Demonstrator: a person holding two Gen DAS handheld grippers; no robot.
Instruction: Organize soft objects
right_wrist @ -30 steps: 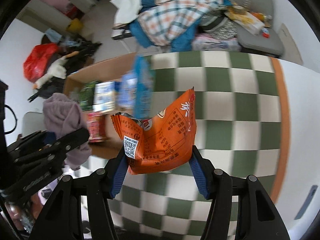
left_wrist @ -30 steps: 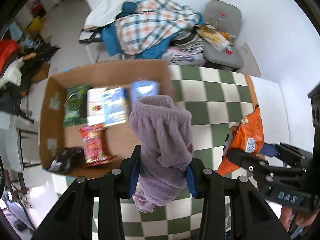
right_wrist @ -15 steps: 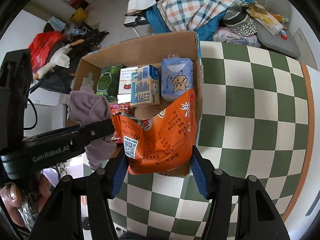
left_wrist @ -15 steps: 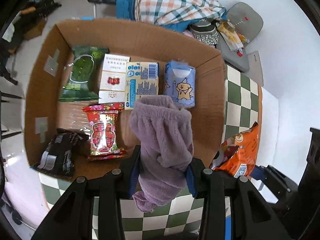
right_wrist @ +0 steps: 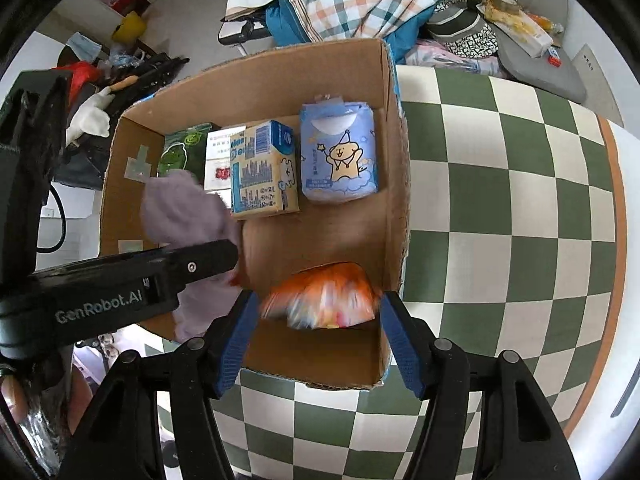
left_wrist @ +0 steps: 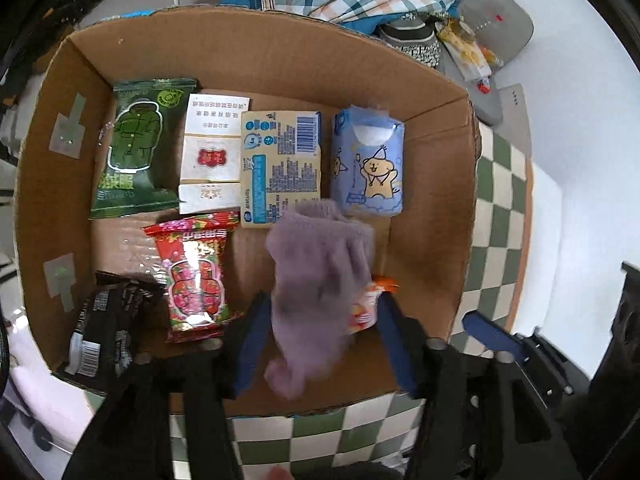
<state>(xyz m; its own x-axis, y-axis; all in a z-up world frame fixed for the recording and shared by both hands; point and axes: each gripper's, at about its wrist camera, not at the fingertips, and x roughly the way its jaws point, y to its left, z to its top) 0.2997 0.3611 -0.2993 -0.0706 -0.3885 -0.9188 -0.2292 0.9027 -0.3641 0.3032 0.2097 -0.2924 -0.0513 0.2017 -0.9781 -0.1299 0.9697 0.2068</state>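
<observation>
Purple cloth (left_wrist: 320,280) between opened left claw (left_wrist: 318,344), over box (left_wrist: 256,52)

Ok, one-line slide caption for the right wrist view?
Right gripper just opened, orange snack bag blurred between its pads over the cardboard box.

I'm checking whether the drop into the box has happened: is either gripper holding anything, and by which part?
Nothing is held. The left gripper has just opened around the purple cloth; the right gripper has just opened around the blurred orange snack bag. Neither is pressed by the pads.
</observation>
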